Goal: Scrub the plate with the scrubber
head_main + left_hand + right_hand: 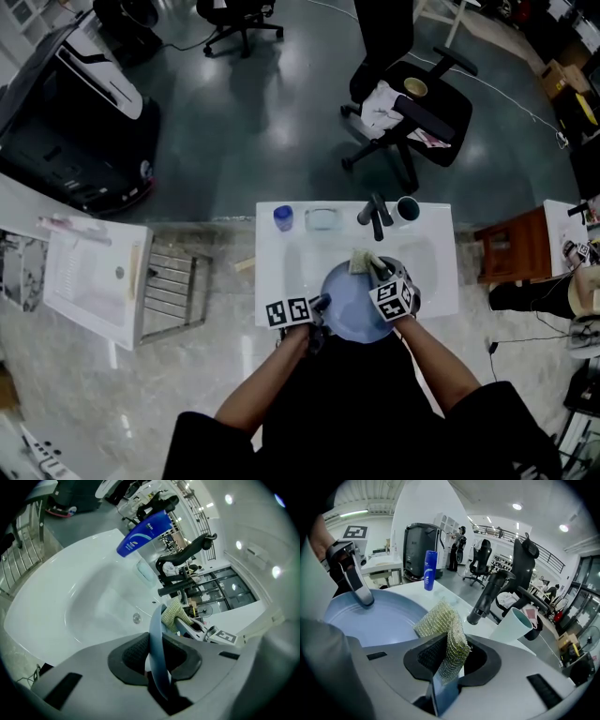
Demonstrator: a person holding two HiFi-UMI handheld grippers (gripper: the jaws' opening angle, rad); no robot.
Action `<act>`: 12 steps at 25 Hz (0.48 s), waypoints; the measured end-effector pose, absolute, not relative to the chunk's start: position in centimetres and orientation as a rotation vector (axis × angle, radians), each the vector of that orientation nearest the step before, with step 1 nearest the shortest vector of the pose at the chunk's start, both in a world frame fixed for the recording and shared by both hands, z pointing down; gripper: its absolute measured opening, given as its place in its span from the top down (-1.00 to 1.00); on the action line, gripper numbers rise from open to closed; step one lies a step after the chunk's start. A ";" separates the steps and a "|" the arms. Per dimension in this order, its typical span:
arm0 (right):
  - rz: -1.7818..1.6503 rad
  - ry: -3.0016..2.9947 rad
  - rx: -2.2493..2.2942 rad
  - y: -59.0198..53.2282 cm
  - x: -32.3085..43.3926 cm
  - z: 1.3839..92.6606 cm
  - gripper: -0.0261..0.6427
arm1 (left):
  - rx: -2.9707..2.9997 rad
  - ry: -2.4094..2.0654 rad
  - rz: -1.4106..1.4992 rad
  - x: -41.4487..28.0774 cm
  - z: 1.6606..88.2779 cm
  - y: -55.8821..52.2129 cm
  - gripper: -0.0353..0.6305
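Head view | plate [352, 311] is held above sink [272, 272] basin, rim clamped by left gripper [319, 306] | scrubber [359, 262] is pinched by right gripper [377, 273], nearer sink's tap | plate is judged stiff, slick, breakable, best gripped at rim; scrubber soft, light

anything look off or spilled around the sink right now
Nothing stands out. The left gripper clamps the blue plate by its rim over the sink. The right gripper holds the scrubber at the plate's edge. The blue bottle and cup stand upright beside the faucet. No spill shows.
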State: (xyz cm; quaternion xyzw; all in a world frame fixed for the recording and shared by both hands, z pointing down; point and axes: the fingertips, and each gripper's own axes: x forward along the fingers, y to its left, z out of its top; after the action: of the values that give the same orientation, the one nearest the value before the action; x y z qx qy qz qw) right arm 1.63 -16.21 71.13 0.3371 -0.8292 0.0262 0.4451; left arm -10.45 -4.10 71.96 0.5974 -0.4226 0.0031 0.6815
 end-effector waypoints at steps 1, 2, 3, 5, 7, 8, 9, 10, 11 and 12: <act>0.072 -2.047 0.843 -16.2 2.0 71.2 0.70 | 1.337 -0.947 0.005 -10.5 72.0 -4.1 0.72; 0.078 -2.041 0.850 -16.2 2.3 71.3 0.70 | 1.335 -0.945 0.004 -10.5 72.0 -4.1 0.72; 0.082 -2.035 0.856 -16.2 2.6 71.4 0.70 | 1.335 -0.942 0.003 -10.5 72.0 -4.2 0.72; 0.088 -2.030 0.867 -16.2 3.1 71.5 0.70 | 1.338 -0.936 0.003 -10.5 72.0 -4.3 0.72; 0.100 -2.023 0.882 -16.1 3.5 71.5 0.70 | 1.342 -0.930 0.000 -10.4 71.9 -4.4 0.71; 0.108 -2.018 0.889 -16.1 3.9 71.6 0.70 | 1.342 -0.926 -0.003 -10.4 71.9 -4.5 0.71; 0.117 -2.012 0.896 -16.0 4.2 71.6 0.70 | 1.341 -0.922 -0.006 -10.2 71.9 -4.6 0.71; 0.124 -2.005 0.902 -15.9 4.6 71.6 0.70 | 1.339 -0.919 -0.008 -10.1 71.9 -4.6 0.70; 0.131 -1.999 0.909 -15.8 5.0 71.7 0.70 | 1.338 -0.917 -0.009 -10.0 71.9 -4.7 0.70; 0.138 -1.994 0.915 -15.7 5.4 71.8 0.70 | 1.338 -0.917 -0.009 -9.9 72.0 -4.7 0.70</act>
State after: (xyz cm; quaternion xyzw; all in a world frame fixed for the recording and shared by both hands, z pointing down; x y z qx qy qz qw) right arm 5.37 -15.70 71.77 0.3706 -0.8081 0.0558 0.4545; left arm -9.89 -4.70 71.96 0.5979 -0.4098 -0.0039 0.6889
